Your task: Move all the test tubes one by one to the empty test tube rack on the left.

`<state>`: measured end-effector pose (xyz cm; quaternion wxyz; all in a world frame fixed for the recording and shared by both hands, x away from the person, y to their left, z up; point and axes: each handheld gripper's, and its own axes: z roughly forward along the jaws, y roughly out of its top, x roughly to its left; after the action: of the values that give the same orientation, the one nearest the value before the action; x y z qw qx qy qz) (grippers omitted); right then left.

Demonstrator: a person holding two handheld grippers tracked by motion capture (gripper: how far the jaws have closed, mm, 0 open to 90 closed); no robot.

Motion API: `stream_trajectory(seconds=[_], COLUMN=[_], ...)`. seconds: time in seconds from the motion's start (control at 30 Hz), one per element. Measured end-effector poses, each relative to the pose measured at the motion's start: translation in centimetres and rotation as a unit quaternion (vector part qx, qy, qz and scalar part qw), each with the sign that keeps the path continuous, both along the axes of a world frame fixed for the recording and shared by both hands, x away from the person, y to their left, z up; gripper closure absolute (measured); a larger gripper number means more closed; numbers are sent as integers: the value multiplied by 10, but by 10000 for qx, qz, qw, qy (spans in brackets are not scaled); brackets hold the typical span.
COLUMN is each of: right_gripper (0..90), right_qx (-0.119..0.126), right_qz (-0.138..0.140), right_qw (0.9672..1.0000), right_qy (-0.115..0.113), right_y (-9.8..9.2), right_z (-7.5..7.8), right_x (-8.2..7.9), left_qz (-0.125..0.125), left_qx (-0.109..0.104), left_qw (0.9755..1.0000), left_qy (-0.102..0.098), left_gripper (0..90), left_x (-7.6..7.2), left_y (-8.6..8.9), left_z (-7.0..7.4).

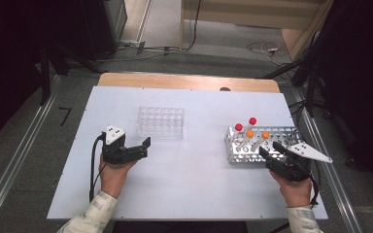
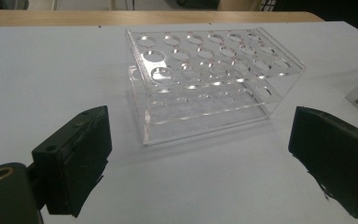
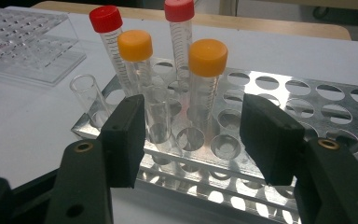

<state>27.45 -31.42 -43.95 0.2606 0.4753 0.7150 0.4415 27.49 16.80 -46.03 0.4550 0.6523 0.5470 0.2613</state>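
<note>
Clear rack left on table, metal rack right, tubes in it.

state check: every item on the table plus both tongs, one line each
clear rack: upright, all holes vacant
metal rack: holds six tubes at its near-left end
red-capped tubes: two, capped, leaning
orange-capped tubes: two, capped
uncapped tubes: two, open-topped
left tongs: open, nothing between
right tongs: open, at the metal rack
</note>
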Motion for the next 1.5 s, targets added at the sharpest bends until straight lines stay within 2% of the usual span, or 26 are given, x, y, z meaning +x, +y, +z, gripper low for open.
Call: stream_trajectory(seconds=[0.67, 1.03, 1.17, 1.5], right_gripper=[429, 523, 571, 641], right_qx=[9, -69, -170, -126], right_qz=[165, 237, 270, 240], right_qw=[9999, 9997, 9995, 9996], right_qy=[-26, -30, -33, -82], right_y=[8, 14, 17, 18], right_z=[1, -3, -6, -7], right_x=[-2, -1, 2, 6], left_qz=[9, -26, -40, -61], left_qx=[-40, -57, -40, -19], left_qw=[10000, 9999, 9999, 9999], left_qy=[44, 89, 113, 157], left_gripper=[64, 64, 64, 65], left_x=[-1, 0, 1, 1], left_y=[2, 0, 0, -1], left_z=[-1, -3, -3, -4])
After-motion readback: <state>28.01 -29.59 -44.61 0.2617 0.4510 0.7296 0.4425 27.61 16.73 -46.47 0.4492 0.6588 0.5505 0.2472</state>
